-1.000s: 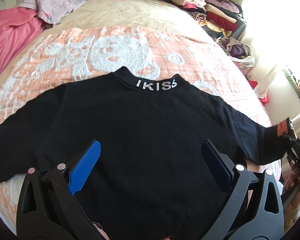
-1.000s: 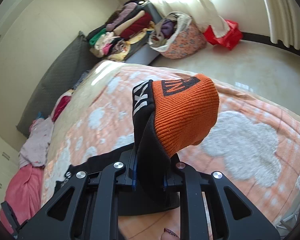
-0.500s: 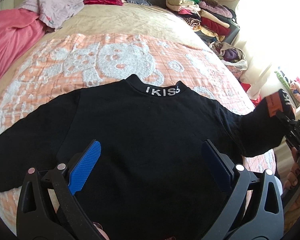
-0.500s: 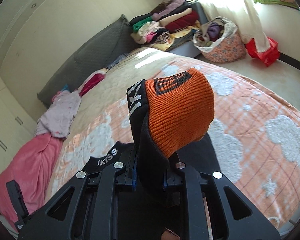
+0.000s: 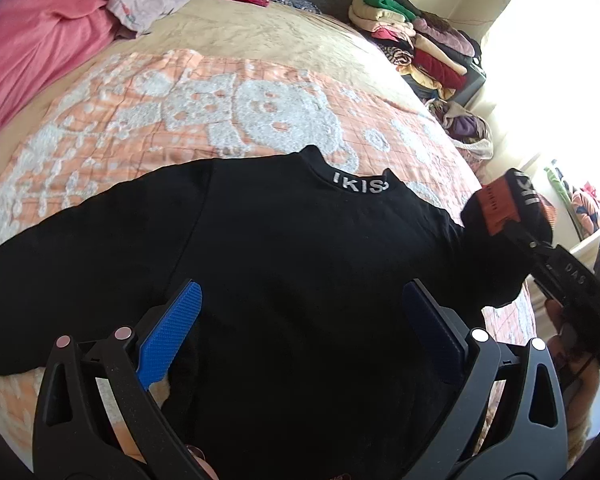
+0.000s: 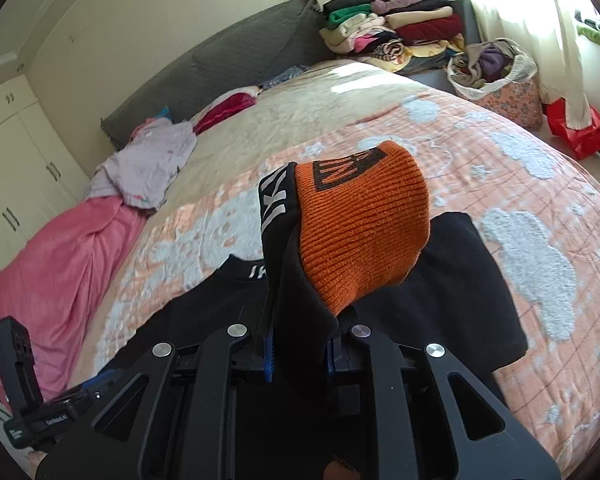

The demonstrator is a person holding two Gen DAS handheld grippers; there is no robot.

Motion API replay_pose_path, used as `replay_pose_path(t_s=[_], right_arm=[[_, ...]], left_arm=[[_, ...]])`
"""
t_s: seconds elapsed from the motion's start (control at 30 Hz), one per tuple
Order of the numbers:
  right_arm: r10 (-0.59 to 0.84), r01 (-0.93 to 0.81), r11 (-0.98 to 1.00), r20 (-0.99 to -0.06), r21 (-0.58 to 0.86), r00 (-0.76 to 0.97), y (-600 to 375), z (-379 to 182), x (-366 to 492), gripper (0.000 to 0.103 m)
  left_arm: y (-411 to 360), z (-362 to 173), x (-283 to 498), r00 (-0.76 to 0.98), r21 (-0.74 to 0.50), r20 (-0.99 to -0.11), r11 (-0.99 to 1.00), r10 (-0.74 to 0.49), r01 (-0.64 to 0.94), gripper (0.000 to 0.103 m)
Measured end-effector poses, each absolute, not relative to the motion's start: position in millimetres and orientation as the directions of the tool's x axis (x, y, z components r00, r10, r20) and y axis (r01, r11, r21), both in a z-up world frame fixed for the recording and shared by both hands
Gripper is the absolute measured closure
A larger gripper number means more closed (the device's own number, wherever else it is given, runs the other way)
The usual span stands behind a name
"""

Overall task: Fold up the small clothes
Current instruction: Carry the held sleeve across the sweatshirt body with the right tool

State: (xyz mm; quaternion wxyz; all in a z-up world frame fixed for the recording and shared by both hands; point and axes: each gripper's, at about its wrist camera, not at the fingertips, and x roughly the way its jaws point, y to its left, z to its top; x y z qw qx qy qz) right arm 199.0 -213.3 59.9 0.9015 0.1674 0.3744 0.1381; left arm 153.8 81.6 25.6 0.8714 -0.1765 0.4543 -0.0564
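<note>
Now your right gripper (image 6: 300, 354) pinches the orange cuff (image 6: 364, 228) of the black sweater (image 5: 300, 280), lifted above the body, which lies flat on the bed (image 5: 220, 100); your left gripper (image 5: 300, 320) hovers over it, jaws wide, holding nothing

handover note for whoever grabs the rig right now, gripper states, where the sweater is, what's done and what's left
Right gripper: shut on the orange cuff of the black sweater, holding that sleeve lifted above the sweater's body.
Left gripper: open, hovering over the sweater's lower body, gripping nothing.
Sweater: spread flat on the orange blanket, collar away from the person, the other sleeve stretched out flat.
Done: sweater laid out, first sleeve picked up.
Left: lay this sleeve across the body, fold the other sleeve in, then fold the body.
</note>
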Motion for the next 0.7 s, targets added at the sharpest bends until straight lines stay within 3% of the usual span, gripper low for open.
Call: replay_pose_path(t_s=[0.3,0.33,0.43,0.7], right_arm=[[0.386,-0.193,0.918,-0.672,0.347,0.631,-158.0,38.8,201.6,0.084],[0.392,-0.201,0.916,-0.675,0.347,0.625,-154.7,37.4,201.6,0.081],[0.419,-0.227,0.905,-0.667,0.359,0.616,-147.6,36.2,198.9,0.059],[0.459,-0.287,0.888,-0.644,0.361,0.612,-147.0,41.0,188.3,0.049]], left_arm=[[106.1,18.9,146.2,0.582,-0.407,-0.764,0.908,-0.279,-0.098,0.008],[109.0,18.4,145.6,0.583,-0.415,-0.761,0.904,-0.284,-0.101,0.008],[115.6,15.1,144.8,0.581,-0.43,-0.76,0.895,-0.291,-0.115,0.008],[122.8,0.7,146.2,0.569,-0.483,-0.753,0.865,-0.331,-0.136,0.008]])
